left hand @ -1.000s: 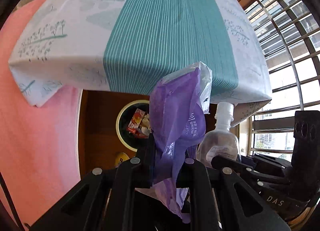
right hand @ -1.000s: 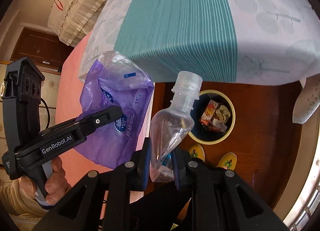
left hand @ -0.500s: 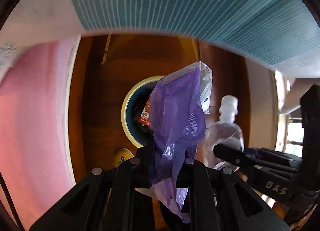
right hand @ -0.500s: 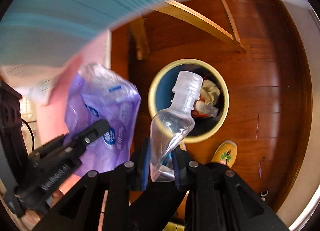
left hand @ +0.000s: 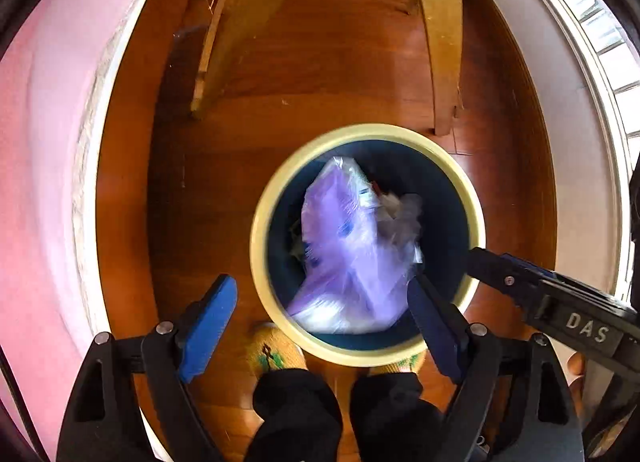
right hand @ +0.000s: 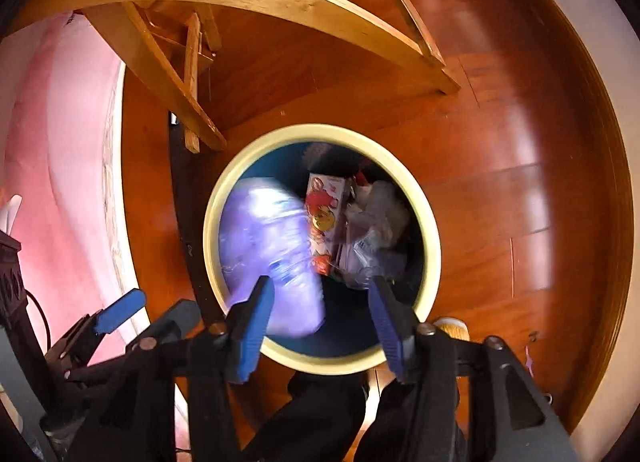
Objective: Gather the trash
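Left hand-held gripper [left hand: 320, 322] and right hand-held gripper [right hand: 320, 316], jaws just opened and empty, hang above the bin [left hand: 276, 198]; purple wrapper [left hand: 352, 262] blurs inside, toward 6 o'clock.

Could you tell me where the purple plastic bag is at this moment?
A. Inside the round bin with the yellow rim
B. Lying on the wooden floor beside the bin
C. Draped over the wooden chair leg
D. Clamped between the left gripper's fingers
A: the purple plastic bag shows, blurred, within the bin, while the left gripper, whose jaws have just been opening, has nothing between its fingers.
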Motion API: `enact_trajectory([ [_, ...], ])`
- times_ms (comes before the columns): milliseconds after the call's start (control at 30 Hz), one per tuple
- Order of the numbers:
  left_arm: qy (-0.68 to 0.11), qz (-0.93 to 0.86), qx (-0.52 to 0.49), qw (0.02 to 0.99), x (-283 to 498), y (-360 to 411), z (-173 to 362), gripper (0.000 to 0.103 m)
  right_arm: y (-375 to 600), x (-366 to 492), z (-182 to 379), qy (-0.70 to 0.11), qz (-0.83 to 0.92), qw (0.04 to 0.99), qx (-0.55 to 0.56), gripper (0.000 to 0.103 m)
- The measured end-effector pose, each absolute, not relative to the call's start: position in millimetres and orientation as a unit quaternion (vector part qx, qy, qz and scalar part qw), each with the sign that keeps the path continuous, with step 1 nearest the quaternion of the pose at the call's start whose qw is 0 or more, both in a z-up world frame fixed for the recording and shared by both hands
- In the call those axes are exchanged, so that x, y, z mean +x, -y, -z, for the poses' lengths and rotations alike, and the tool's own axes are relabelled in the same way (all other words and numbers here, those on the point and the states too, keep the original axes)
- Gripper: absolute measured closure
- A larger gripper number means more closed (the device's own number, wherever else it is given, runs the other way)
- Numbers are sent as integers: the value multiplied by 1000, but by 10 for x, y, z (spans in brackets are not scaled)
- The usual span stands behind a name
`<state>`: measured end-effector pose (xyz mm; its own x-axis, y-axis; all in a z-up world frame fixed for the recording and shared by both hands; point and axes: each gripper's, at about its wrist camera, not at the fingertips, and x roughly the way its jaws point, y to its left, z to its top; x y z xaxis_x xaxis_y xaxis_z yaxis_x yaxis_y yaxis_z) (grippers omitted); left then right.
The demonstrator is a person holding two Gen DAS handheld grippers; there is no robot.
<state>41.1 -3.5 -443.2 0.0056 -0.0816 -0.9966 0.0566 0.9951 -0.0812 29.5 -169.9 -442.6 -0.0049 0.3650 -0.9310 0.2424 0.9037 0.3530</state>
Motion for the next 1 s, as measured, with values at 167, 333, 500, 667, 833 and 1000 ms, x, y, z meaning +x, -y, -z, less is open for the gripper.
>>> enact_trajectory([
  [167, -701, 39, -7, 712, 461, -109, 4419, 17, 1656, 315, 4432, -702, -47, 687, 182, 48],
  [333, -692, 19, -8, 722, 497, -179, 4338, 17, 1688, 287, 4341, -695, -37, 695, 182, 48],
  [500, -681, 1, 1, 732, 474, -192, 4122, 17, 1710, 228, 4188, -695, -23, 696, 180, 43],
  [667, -675, 1, 4, 737, 459, -176, 3835, 17, 1715, 190, 3934, -687, -15, 704, 180, 40],
  [833, -667, -2, 9, 745, 474, -170, 3570, 17, 1690, 205, 3684, -681, -11, 710, 178, 40],
  [1000, -664, -9, 9, 748, 481, -187, 3313, 17, 1683, 237, 3363, -670, -7, 720, 179, 40],
])
